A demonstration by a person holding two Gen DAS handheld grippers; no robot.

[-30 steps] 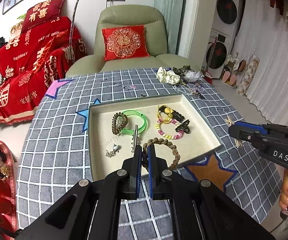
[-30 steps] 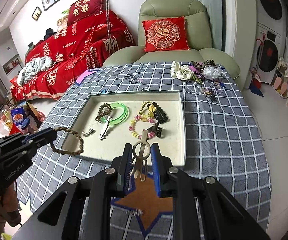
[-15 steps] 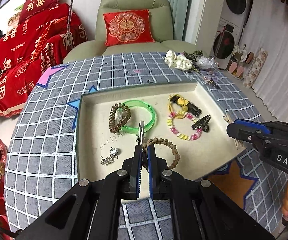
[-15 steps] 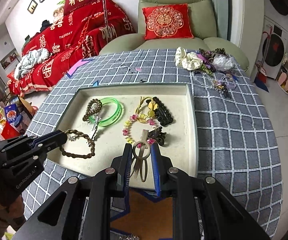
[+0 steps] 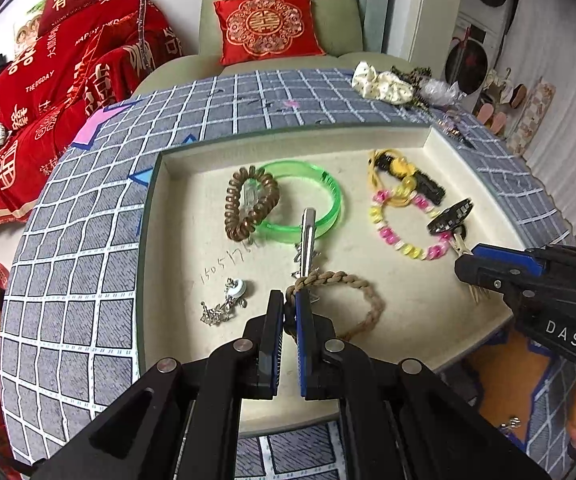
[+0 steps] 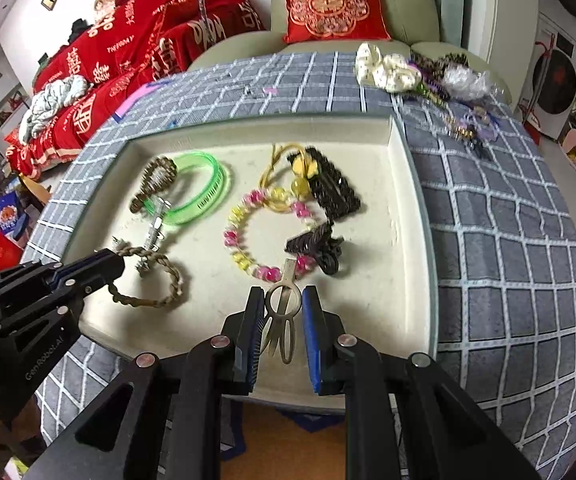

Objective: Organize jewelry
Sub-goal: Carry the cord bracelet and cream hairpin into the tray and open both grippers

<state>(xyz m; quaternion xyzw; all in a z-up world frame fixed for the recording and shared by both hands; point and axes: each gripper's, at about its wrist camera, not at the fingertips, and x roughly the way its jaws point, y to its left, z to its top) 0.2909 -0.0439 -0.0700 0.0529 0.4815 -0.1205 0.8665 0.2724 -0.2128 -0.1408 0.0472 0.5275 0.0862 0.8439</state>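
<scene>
Pinching a braided brown bracelet over the cream tray floor near its 6 o'clock edge, the left gripper works beside the right gripper, clamped on a metal hair clip with bare floor toward 3 o'clock.

Tray is showing a matt, cream, felt-like lining; tablecloth is looking like woven grey cloth. Green bangle is gleaming as glossy translucent plastic. Braided band is looking like rough fibre, hair clip like dull metal.
</scene>
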